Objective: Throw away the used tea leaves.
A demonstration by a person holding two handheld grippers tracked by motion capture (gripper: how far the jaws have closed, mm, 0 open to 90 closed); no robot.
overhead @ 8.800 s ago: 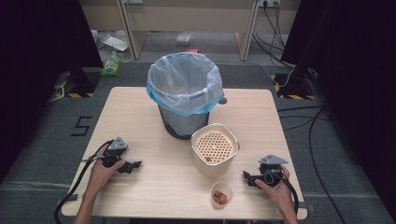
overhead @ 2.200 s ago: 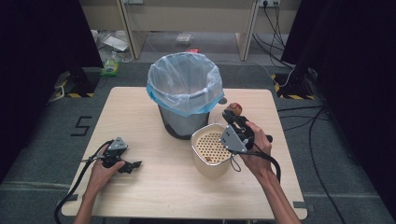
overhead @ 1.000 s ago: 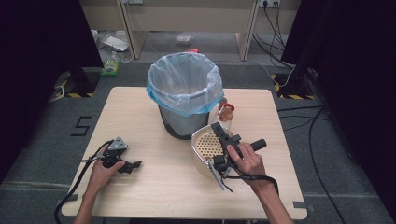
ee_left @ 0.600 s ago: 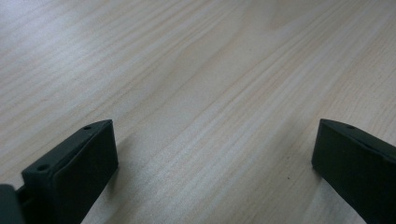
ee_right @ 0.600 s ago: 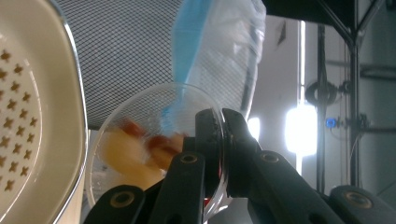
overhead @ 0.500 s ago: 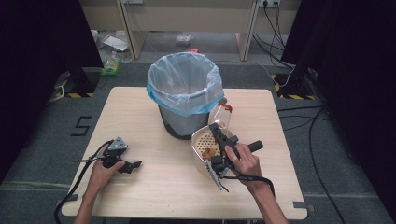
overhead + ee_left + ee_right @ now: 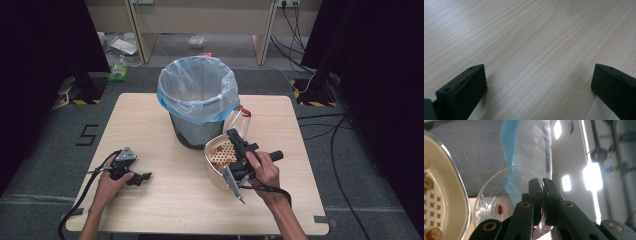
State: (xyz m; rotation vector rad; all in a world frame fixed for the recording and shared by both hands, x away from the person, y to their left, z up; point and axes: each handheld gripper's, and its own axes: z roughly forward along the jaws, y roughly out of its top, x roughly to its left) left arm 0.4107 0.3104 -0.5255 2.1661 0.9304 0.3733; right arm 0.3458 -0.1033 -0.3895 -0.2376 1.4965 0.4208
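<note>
One clear cup [image 7: 499, 202], tipped over strainer bowl [image 7: 215, 165], pinched by right hand-held gripper [image 7: 543, 192]

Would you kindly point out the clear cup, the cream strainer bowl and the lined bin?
clear cup [image 7: 496, 195], right gripper view, its see-through wall.
cream strainer bowl [image 7: 212, 167], high view, its outer wall.
lined bin [image 7: 186, 107], high view, the blue liner's folded edge.
</note>
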